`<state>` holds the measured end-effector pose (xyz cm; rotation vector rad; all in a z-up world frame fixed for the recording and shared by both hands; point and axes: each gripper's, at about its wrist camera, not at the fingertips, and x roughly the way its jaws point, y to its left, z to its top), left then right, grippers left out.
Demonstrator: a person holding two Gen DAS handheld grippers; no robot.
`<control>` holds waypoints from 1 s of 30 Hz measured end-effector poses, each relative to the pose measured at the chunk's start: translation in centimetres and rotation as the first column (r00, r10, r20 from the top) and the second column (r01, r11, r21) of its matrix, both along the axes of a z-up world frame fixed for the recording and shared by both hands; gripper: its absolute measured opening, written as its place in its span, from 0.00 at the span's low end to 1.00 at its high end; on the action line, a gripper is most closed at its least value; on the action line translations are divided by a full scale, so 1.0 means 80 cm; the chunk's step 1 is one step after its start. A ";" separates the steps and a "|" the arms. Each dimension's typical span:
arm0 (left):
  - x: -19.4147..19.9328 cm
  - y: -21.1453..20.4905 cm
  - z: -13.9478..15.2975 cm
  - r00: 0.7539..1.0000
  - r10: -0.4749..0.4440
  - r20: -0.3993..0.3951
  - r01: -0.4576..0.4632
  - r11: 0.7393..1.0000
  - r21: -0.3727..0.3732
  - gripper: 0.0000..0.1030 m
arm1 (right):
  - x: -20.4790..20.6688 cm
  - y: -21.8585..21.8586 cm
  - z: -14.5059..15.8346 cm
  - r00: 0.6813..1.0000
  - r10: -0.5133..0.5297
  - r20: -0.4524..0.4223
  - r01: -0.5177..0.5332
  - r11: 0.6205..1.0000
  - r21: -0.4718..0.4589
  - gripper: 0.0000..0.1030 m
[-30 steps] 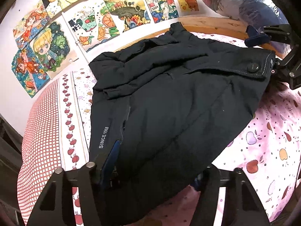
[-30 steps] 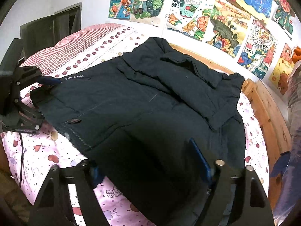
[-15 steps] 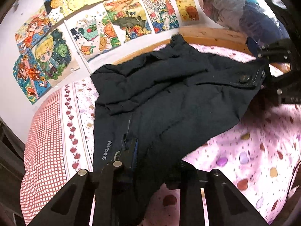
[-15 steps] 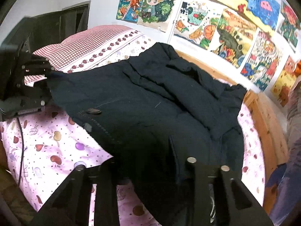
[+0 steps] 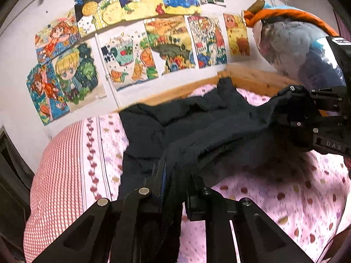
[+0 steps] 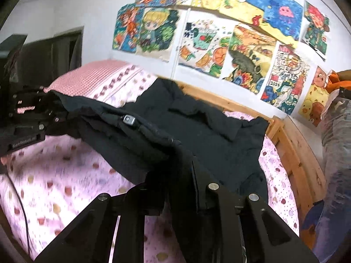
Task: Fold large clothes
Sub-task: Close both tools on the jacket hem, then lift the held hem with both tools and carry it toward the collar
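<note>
A: What do we have, biggest first?

B: One bed [image 5: 274, 197] under a pink spotted sheet, with a wooden frame [image 6: 291, 135] along its far and right sides. On it we see one dark jacket [image 5: 197, 127]; its far part lies flat toward the wall, and its near hem is lifted off the sheet, stretched between our two grippers.

A: And the wall?

B: One wall [image 6: 98, 11] carrying a cluster of children's drawings [image 5: 166, 41]; we count at least ten sheets. One red-checked pillow [image 5: 59, 157] sits at the left end. One bundle in a clear bag [image 5: 302, 50] stands at the far right.

A: The grippers?

B: Two. Our left gripper [image 5: 175, 175] has its fingers pinched together on the jacket's hem near the left corner. Our right gripper [image 6: 177, 171] likewise has its fingers pressed on a fold of the hem at the right. One grey snap [image 6: 129, 119] shows on the raised edge between them.
</note>
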<state>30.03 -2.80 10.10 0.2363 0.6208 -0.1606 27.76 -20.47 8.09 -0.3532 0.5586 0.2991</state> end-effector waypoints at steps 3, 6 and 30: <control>0.013 0.002 0.011 1.000 0.007 0.019 -0.007 1.000 -0.013 0.11 | 0.012 0.003 0.009 0.999 -0.018 0.032 0.018 1.000 0.019 0.15; 0.026 0.006 0.025 0.999 0.020 0.032 -0.019 0.999 -0.030 0.11 | 0.024 0.010 0.019 0.997 -0.032 0.068 0.029 0.999 0.036 0.14; 0.141 0.011 0.073 0.989 0.099 0.108 -0.096 0.995 -0.033 0.10 | 0.142 0.048 0.085 0.969 -0.095 0.227 0.099 0.995 -0.009 0.12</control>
